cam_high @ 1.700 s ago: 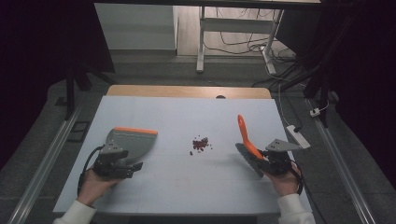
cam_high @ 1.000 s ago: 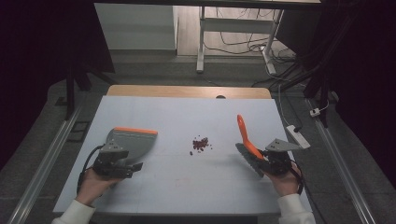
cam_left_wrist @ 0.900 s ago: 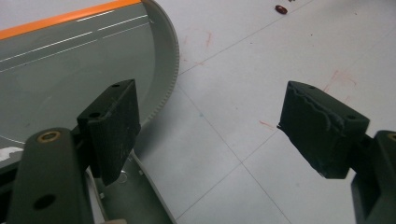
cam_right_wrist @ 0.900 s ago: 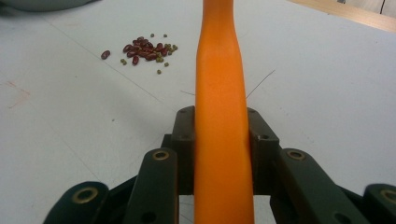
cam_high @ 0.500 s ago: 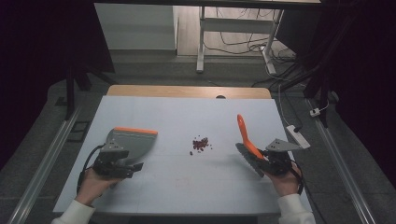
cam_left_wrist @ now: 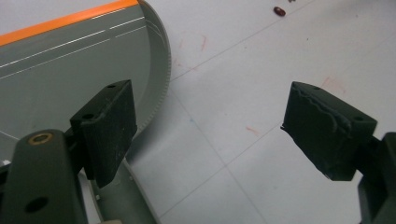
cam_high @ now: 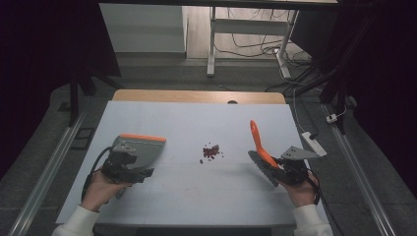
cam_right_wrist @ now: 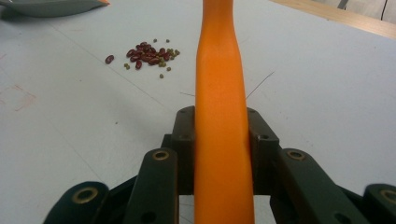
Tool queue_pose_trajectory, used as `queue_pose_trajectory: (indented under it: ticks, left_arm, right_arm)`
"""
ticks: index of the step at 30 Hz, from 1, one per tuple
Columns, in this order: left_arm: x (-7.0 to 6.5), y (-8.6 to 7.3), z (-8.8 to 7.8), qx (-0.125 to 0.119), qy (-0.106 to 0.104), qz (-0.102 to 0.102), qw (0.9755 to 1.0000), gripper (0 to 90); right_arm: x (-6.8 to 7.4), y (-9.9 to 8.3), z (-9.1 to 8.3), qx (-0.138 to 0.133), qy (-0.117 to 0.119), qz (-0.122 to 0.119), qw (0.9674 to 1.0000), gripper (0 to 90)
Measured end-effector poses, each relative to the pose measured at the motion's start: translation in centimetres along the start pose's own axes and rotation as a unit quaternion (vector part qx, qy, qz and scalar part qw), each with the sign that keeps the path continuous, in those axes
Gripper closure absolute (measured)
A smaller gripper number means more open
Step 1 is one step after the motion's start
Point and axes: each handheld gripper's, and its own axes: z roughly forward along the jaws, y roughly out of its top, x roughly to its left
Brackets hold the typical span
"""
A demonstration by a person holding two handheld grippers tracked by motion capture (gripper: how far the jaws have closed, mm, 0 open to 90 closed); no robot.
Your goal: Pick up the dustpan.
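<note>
left gripper (cam_high: 129, 166): jaws just opening, nothing between, dustpan (cam_high: 140, 147) just beside | right gripper (cam_high: 287, 168): clamps brush (cam_high: 259, 147) handle | beans (cam_high: 211, 151): between them, mid-table

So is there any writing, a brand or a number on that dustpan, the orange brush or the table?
None can be read: the grey dustpan, the orange brush handle and the white table carry no legible words, labels or numbers. The table shows only faint red smudges and thin lines, not text.
</note>
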Motion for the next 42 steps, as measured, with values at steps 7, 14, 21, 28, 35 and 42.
queue_pose_trajectory:
  ticks: [7,14,21,28,35,42]
  left_arm:
    - [0.0,1.5,-0.2,-0.002,0.007,-0.027,0.9996,16.9]
    - [2.0,0.7,-0.5,0.006,0.021,-0.069,0.9974,17.1]
    - [3.4,-0.3,-1.5,0.014,0.036,-0.104,0.9939,16.7]
    - [4.3,-1.2,-1.0,0.055,0.04,-0.118,0.9906,16.6]
    - [4.8,-2.1,-0.3,0.083,0.04,-0.134,0.9867,16.3]
    - [5.7,-3.1,0.9,0.09,0.028,-0.153,0.9838,15.5]
  right_arm:
    - [0.2,0.2,-0.3,-0.004,0.002,-0.003,1.0,70.1]
    - [0.1,0.1,-0.4,-0.003,0.001,-0.003,1.0,70.1]
    - [0.6,0.2,0.0,0.005,0.003,-0.011,0.9999,70.1]
    - [0.7,0.1,0.1,0.008,0.002,-0.012,0.9999,70.1]
    - [0.8,0.1,0.2,0.006,0.006,-0.013,0.9999,70.1]
    - [0.8,0.0,0.3,0.008,0.005,-0.013,0.9999,70.1]
